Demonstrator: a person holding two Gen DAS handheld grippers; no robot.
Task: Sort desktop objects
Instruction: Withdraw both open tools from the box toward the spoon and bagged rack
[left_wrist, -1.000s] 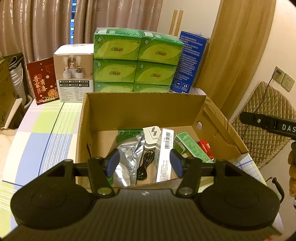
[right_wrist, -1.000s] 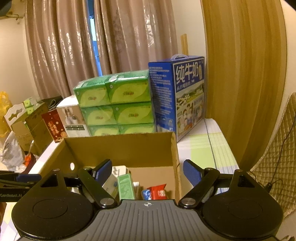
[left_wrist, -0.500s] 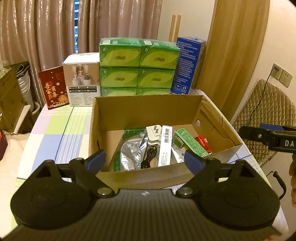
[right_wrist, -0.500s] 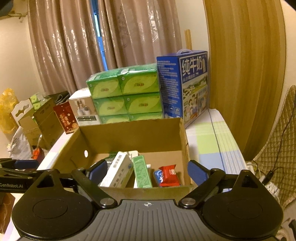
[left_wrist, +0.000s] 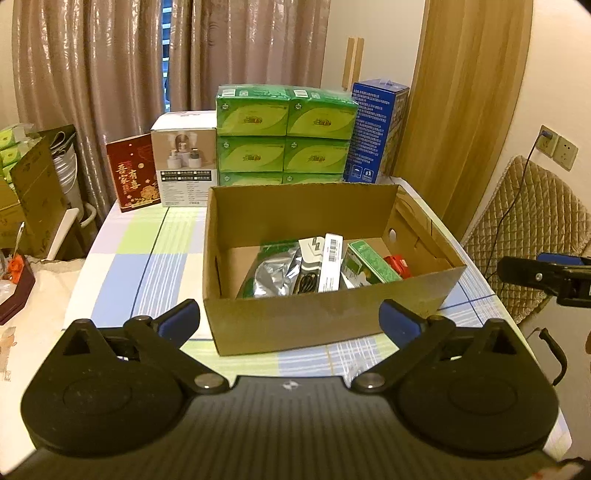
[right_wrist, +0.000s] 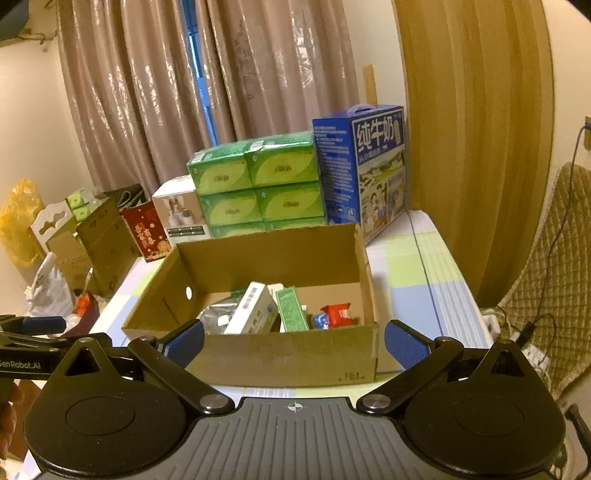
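Both grippers hang in front of the cardboard box (left_wrist: 295, 317), each with its blue pads spread wide and nothing between them: the left gripper (left_wrist: 290, 321) faces the box's near wall, and the right gripper (right_wrist: 293, 339) does the same from the other side. The box sits on a checked tablecloth (left_wrist: 147, 266).

Inside lie a silver foil bag (left_wrist: 275, 271), a white charger (left_wrist: 310, 247) with a black cable (left_wrist: 308, 284) below it, a long white box (left_wrist: 330, 262) with a barcode, a green box (left_wrist: 369, 262) and a red packet (left_wrist: 397, 264). The near wall cuts off the lower ends of most of them, and something green under the foil bag is too covered to make out. In the right view a small blue packet (right_wrist: 319, 320) shows beside the red one.

Behind the box stand stacked green tissue packs (left_wrist: 284, 136), their bottom row half hidden by the box's far wall, a blue milk carton (right_wrist: 369, 166), a white carton (left_wrist: 184, 162) and a red card (left_wrist: 131, 173).
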